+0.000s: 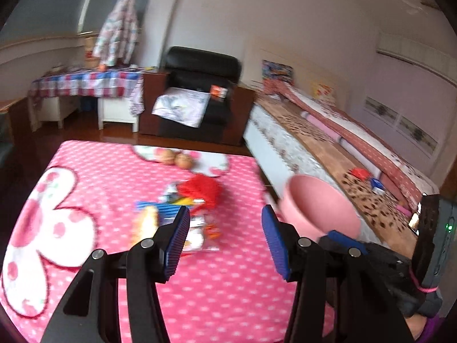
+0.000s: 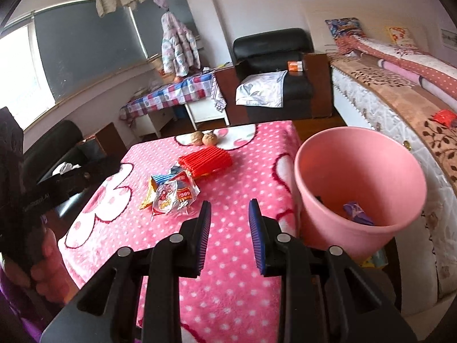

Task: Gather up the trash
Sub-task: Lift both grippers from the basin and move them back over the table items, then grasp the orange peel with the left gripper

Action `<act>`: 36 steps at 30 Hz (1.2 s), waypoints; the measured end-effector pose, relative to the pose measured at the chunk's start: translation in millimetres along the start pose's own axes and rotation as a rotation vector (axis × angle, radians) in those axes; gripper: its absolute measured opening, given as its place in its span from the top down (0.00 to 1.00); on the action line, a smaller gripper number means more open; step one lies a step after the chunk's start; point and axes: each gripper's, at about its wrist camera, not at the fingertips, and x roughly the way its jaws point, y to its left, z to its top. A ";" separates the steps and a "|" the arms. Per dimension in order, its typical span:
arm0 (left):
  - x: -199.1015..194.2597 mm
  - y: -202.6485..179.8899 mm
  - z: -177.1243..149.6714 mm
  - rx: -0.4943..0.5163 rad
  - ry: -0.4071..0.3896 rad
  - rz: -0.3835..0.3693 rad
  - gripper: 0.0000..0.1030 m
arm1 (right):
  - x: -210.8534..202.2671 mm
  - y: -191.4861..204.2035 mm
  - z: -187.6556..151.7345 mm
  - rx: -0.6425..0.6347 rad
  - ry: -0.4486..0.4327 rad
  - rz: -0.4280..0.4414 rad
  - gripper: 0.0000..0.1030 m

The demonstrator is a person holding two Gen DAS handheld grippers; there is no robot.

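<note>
A pile of snack wrappers [image 2: 171, 193] lies mid-table on the pink dotted cloth [image 2: 237, 271], next to a red ridged packet [image 2: 206, 160]. The pile also shows in the left wrist view [image 1: 182, 217], with the red packet [image 1: 201, 190] behind it. A pink bin [image 2: 360, 183] stands off the table's right edge with a purple wrapper [image 2: 355, 211] inside; it shows blurred in the left wrist view [image 1: 320, 205]. My left gripper [image 1: 225, 243] is open and empty just short of the wrappers. My right gripper [image 2: 230, 237] is open and empty above the cloth, left of the bin.
Two walnuts [image 2: 203, 138] sit at the table's far edge. A bed [image 2: 400, 91] runs along the right, beyond the bin. A black armchair [image 2: 274, 71] and a checked-cloth table [image 2: 171, 94] stand behind. A dark chair [image 2: 62, 148] is at the table's left.
</note>
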 end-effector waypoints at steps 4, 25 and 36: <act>-0.6 39.2 -9.2 -0.044 0.028 0.058 0.50 | 19.3 2.6 0.5 0.002 0.042 0.027 0.73; 87.5 95.1 -27.4 -0.099 0.236 0.145 0.64 | 94.7 21.3 6.7 -0.049 0.194 0.099 0.73; 109.6 104.7 -34.8 -0.150 0.281 0.119 0.95 | 103.9 20.9 14.4 -0.052 0.197 0.082 0.73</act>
